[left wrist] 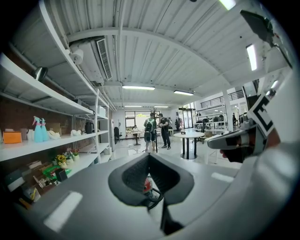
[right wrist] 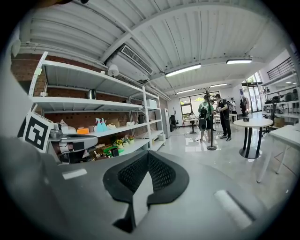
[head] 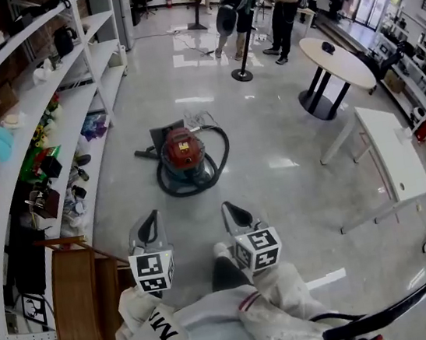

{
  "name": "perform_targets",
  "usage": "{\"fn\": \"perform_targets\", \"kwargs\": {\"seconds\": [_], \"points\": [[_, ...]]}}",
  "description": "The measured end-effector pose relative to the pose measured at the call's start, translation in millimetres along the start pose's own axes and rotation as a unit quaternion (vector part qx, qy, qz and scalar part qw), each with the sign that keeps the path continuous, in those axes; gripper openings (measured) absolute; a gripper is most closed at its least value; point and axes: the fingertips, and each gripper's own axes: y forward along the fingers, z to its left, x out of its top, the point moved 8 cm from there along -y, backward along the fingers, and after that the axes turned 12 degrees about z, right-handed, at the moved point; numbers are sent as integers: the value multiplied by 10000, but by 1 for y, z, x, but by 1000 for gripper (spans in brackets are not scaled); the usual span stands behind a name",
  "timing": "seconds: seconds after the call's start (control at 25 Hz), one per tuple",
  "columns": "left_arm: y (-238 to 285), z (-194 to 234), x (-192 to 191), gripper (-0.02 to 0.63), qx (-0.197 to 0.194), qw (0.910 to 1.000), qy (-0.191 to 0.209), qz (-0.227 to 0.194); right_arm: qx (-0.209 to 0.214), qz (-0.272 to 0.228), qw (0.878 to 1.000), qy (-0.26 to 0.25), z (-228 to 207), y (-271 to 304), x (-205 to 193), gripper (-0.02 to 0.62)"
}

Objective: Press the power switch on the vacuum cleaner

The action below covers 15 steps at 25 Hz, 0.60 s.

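Closed and empty, left claw (head: 151,219) and right claw (head: 230,210) hover well apart from the red vacuum cleaner (head: 182,150) on the floor (head: 287,194).

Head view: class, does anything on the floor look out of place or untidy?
Only the vacuum cleaner: it stands alone on the open floor, away from the shelves, with its hose looped loosely round it. Nothing looks spilled or broken.

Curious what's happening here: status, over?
Left hand-held gripper, right hand-held gripper: shut, empty. Vacuum cleaner on floor ahead, untouched. Nothing blocking the way.
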Motion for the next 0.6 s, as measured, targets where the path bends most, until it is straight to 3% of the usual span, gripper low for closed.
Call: {"fn": "perform_targets", "kwargs": {"seconds": [0.6], "points": [[73,2,14,0,-51,9996,47,261,39,98,9996,252,-54,56,17,0]]}}
